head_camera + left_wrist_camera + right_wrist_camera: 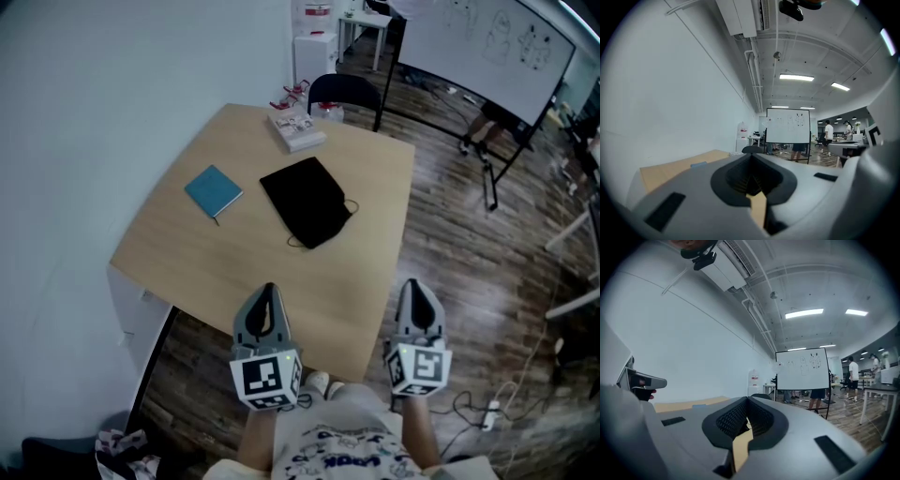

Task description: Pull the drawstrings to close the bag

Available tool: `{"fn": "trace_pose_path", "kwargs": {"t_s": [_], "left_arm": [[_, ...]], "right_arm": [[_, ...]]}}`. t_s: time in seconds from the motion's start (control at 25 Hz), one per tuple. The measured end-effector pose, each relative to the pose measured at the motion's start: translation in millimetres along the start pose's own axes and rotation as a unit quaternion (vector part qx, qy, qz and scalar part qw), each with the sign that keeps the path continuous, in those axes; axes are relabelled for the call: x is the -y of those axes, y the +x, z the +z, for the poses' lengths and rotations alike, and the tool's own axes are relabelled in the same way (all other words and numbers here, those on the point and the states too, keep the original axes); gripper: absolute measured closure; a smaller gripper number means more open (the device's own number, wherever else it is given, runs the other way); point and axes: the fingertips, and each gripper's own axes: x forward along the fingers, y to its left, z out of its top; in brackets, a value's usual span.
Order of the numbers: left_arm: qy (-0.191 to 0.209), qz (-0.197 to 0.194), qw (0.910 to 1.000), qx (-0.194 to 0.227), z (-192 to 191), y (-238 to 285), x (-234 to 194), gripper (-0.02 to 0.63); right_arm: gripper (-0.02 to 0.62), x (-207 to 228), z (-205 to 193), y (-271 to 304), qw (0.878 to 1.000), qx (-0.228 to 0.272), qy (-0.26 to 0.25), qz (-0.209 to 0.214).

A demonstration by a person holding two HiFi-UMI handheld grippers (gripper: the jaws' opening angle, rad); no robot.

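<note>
Closest in, the left claw (269, 289) and the right claw (415, 285) hang side by side at the near edge of the wooden counter (234, 272). Both are pinched closed with nothing between the jaws, and both point roughly level. The black drawstring bag (305, 200) lies flat in the middle of the counter, well ahead of both claws and untouched. Its long axis runs diagonally, far-left to near-right. What looks like its mouth faces the person, with thin drawstrings (298, 243) looping out at the near corners. The left claw sits over the counter and is nearer, almost in line with the near loop. The right claw hovers past the counter's right edge and would need to reach inward. A blue notebook (214, 191) lies left of the bag, apart from it.
</note>
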Motion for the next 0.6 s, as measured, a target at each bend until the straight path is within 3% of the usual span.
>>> {"fn": "trace_pose_path", "kwargs": {"t_s": [0.4, 0.6], "left_arm": [[-0.004, -0.005, 0.9996, -0.028, -21.4, 28.9, 2.2, 0.611], [-0.014, 0.011, 0.9984, -0.054, -35.2, 59.3, 3.5, 0.611]], "right_arm": [[0.595, 5.8, -13.0, 28.3, 1.000, -0.023, -0.008, 0.000], [0.594, 18.3, -19.3, 62.8, 0.999, -0.035, -0.018, 0.013]]}}
